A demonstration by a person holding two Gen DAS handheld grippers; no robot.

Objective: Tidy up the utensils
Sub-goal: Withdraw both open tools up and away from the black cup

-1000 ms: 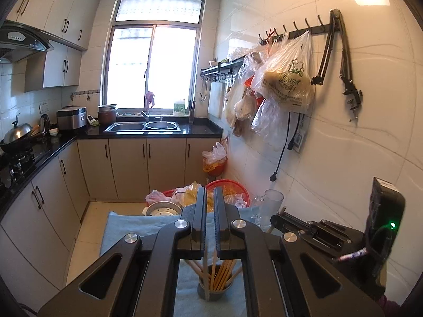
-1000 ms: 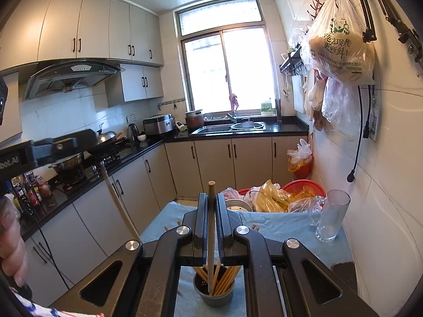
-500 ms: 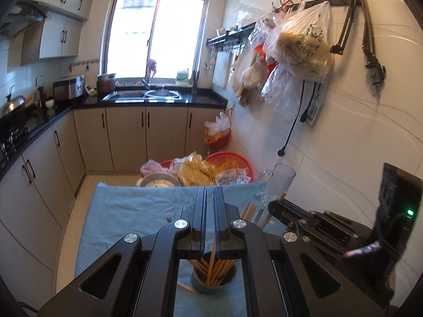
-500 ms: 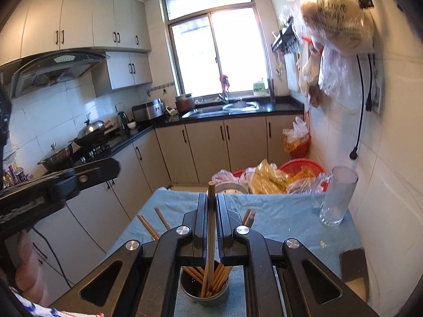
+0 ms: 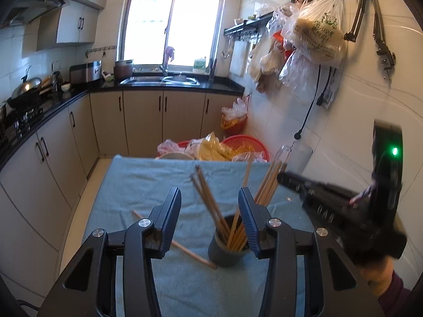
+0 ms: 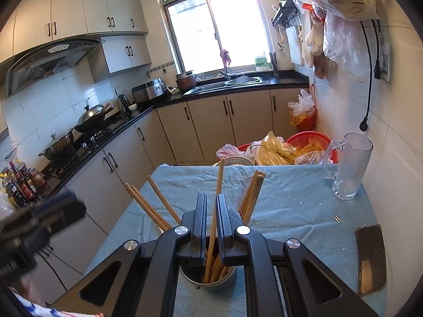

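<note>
Both grippers have dropped toward the dark cup (image 5: pixel 227 248). Left gripper (image 5: pixel 210 212) jaws have just parted, empty; right gripper (image 6: pixel 210 220) still pinches one chopstick (image 6: pixel 214 211), its tip already inside.

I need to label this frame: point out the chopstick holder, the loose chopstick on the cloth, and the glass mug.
chopstick holder (image 5: pixel 224 255): left wrist view, dark outer wall.
loose chopstick (image 5: pixel 190 252): left wrist view, mid-shaft.
glass mug (image 6: pixel 349 169): right wrist view, frosted side.
</note>
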